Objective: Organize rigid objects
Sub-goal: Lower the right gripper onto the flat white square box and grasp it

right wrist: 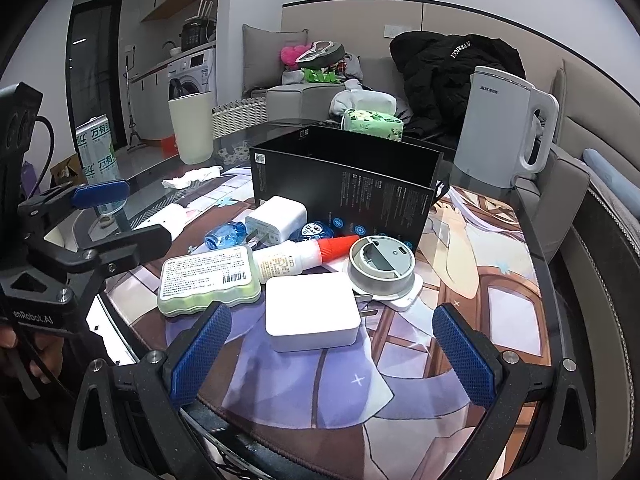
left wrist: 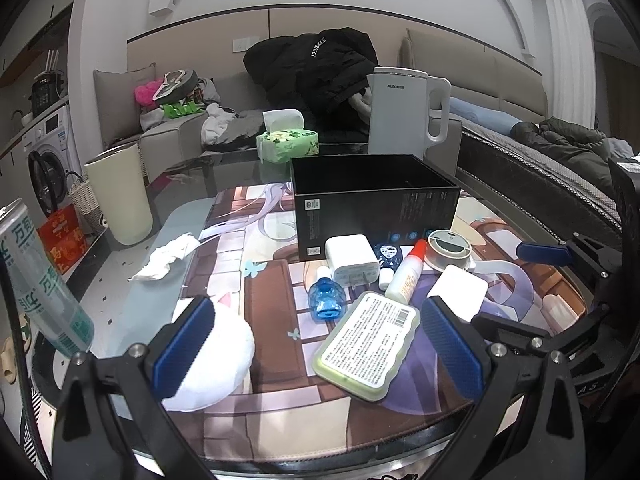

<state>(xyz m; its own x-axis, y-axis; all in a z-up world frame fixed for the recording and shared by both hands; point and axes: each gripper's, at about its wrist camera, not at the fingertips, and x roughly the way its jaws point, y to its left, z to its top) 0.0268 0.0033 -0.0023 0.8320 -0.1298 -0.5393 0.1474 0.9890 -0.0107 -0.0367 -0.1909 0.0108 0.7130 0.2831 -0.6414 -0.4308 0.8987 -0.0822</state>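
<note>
An open black box [left wrist: 374, 204] [right wrist: 344, 184] stands on the printed mat. In front of it lie a green flat case with a white label [left wrist: 368, 346] [right wrist: 208, 280], a small blue bottle [left wrist: 326, 300] [right wrist: 224, 236], a white charger [left wrist: 352, 260] [right wrist: 276, 220], a red-capped white tube [left wrist: 404, 276] [right wrist: 304, 254], a round grey disc [left wrist: 448, 250] [right wrist: 382, 264] and a larger white plug adapter [left wrist: 458, 292] [right wrist: 312, 316]. My left gripper [left wrist: 316, 352] is open just before the green case. My right gripper [right wrist: 332, 354] is open, with the white adapter just ahead of its fingers.
A white kettle [left wrist: 404, 112] [right wrist: 504, 136] and a green tissue pack [left wrist: 288, 144] [right wrist: 374, 122] stand behind the box. A crumpled tissue [left wrist: 168, 258] and a drink can [left wrist: 40, 280] [right wrist: 98, 148] are at the left. A sofa with clothes lies beyond the table.
</note>
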